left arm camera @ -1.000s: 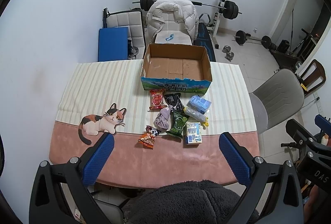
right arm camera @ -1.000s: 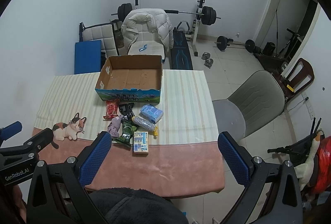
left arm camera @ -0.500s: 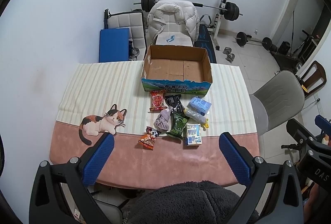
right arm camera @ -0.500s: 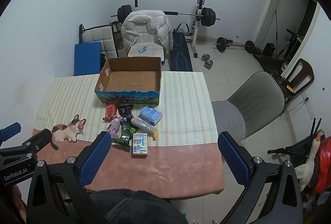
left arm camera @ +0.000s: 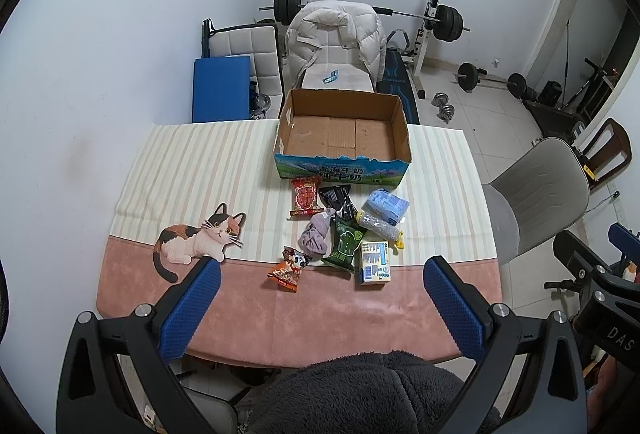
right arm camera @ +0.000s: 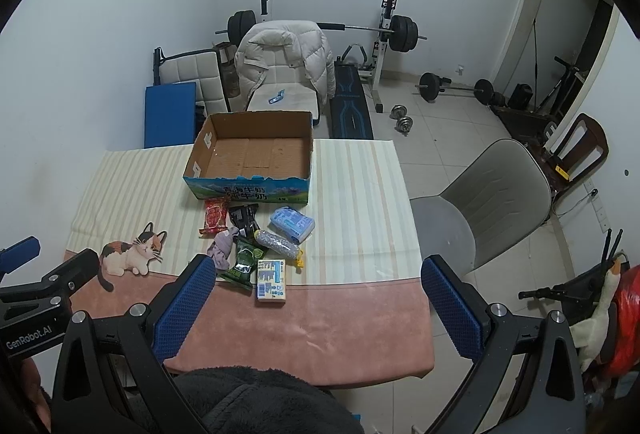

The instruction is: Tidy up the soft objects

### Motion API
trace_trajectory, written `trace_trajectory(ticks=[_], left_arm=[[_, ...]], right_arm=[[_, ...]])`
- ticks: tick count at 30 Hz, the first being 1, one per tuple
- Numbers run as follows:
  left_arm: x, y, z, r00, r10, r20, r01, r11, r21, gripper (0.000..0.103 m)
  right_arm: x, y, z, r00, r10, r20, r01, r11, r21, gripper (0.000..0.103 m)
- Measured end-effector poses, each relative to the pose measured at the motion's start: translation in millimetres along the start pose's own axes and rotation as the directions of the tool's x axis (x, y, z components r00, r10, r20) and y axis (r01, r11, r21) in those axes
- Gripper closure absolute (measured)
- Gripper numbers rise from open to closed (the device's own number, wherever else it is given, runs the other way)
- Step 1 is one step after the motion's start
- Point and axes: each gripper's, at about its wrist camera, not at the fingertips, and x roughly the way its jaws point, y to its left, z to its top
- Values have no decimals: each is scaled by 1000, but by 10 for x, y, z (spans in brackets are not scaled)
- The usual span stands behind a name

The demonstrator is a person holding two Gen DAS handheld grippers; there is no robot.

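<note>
An empty cardboard box (left arm camera: 342, 133) stands at the table's far middle; it also shows in the right wrist view (right arm camera: 253, 153). In front of it lie several soft items: a red snack packet (left arm camera: 305, 196), a black packet (left arm camera: 339, 200), a blue tissue pack (left arm camera: 387, 205), a grey-purple cloth (left arm camera: 317, 237), a green packet (left arm camera: 346, 243), a clear roll (left arm camera: 379, 228), an orange packet (left arm camera: 289, 269) and a small white-blue box (left arm camera: 374, 262). My left gripper (left arm camera: 320, 308) is open and empty, high above the near table edge. My right gripper (right arm camera: 320, 308) is open and empty, also high.
A table (left arm camera: 344, 314) has a striped and pink cloth with a cat print (left arm camera: 196, 238). A grey chair (left arm camera: 536, 193) stands at the right. A white chair with a puffy jacket (left arm camera: 336, 33) and weight equipment (left arm camera: 444, 21) stand behind the table.
Both views have shifted very slightly; the items on the table have not moved. Both grippers stay open.
</note>
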Motion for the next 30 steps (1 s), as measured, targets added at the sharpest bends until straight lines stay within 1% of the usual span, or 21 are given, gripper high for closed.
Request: trace_trajectory(ticks=[9, 12, 15, 16, 18, 19, 20, 22, 23, 24, 25, 26, 27, 28, 29, 30], left_arm=[[5, -7, -8, 1000, -1, 1, 1, 1000, 0, 0], [83, -13, 22, 1000, -12, -8, 12, 1000, 0, 0], [326, 27, 102, 1000, 12, -16, -12, 1000, 2, 0], [471, 71, 137, 999, 20, -30, -20, 1000, 2, 0], [802, 179, 175, 995, 60, -80, -60, 998, -4, 0], [1004, 253, 185, 992, 71, -109, -72, 997, -6, 0], [1250, 343, 180, 984, 85, -154, -88, 996, -9, 0], [1699, 480, 130, 968, 96, -230, -98, 995, 1, 0], [1963, 552, 85, 955, 120, -271, -119, 993, 18, 0], [2220, 603, 26, 939, 143, -313, -134, 990, 51, 0], [2396, 645, -31, 931, 147, -333, -131, 989, 71, 0], [2619, 680, -106, 920, 163, -356, -136, 986, 99, 0], [2850, 704, -193, 906, 176, -386, -137, 983, 126, 2], [2991, 724, -262, 898, 173, -405, -125, 982, 142, 5], [3193, 727, -345, 885, 170, -434, -109, 981, 163, 9], [3342, 729, -416, 871, 180, -457, -106, 978, 182, 12]], right_arm=[[3, 25, 28, 1000, 4, 8, -4, 1000, -2, 0], [81, 27, 14, 1000, 23, -1, -23, 1000, 1, 0], [343, 41, 28, 998, 50, -28, -50, 999, 6, 0], [496, 56, 32, 997, 60, -51, -60, 998, 7, 0], [883, 119, 16, 991, 75, -110, -76, 997, -3, 0], [1116, 150, -12, 984, 92, -151, -94, 996, -5, 0], [1369, 188, -60, 975, 103, -198, -106, 994, -4, 0], [1979, 300, -170, 943, 133, -305, -142, 990, -7, 0], [2199, 347, -288, 928, 138, -345, -150, 989, -9, 0], [2526, 417, -388, 905, 145, -400, -161, 987, -7, 0], [2714, 459, -473, 892, 145, -428, -163, 987, -6, 0], [2969, 510, -564, 875, 145, -462, -166, 986, -5, 0], [3217, 560, -661, 857, 147, -495, -169, 986, -1, 0], [3435, 607, -761, 843, 142, -519, -166, 986, 1, 0], [3661, 656, -862, 826, 136, -548, -161, 987, 2, 1], [3815, 697, -922, 814, 131, -566, -157, 988, 4, 2]])
